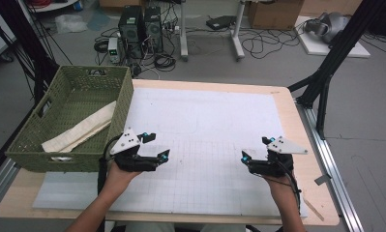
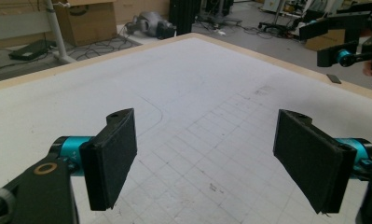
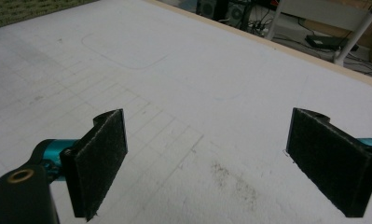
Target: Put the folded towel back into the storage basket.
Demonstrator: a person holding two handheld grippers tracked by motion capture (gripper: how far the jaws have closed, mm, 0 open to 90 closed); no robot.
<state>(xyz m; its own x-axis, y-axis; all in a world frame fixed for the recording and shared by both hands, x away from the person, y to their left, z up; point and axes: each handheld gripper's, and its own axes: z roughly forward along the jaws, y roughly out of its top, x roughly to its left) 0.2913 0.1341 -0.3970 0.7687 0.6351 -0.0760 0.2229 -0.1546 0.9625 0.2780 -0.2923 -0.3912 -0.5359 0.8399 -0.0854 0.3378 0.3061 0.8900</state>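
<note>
My left gripper hovers over the white gridded mat just right of the green basket; its jaws stand wide apart with nothing between them. My right gripper is held over the mat's right side, also open and empty. In the left gripper view the right gripper appears far off at the upper right. A folded beige cloth lies inside the basket.
The woven basket sits on the table's left edge. The wooden table ends just beyond the mat on the right. Behind the table are computer towers, cables, cardboard boxes and black frame legs.
</note>
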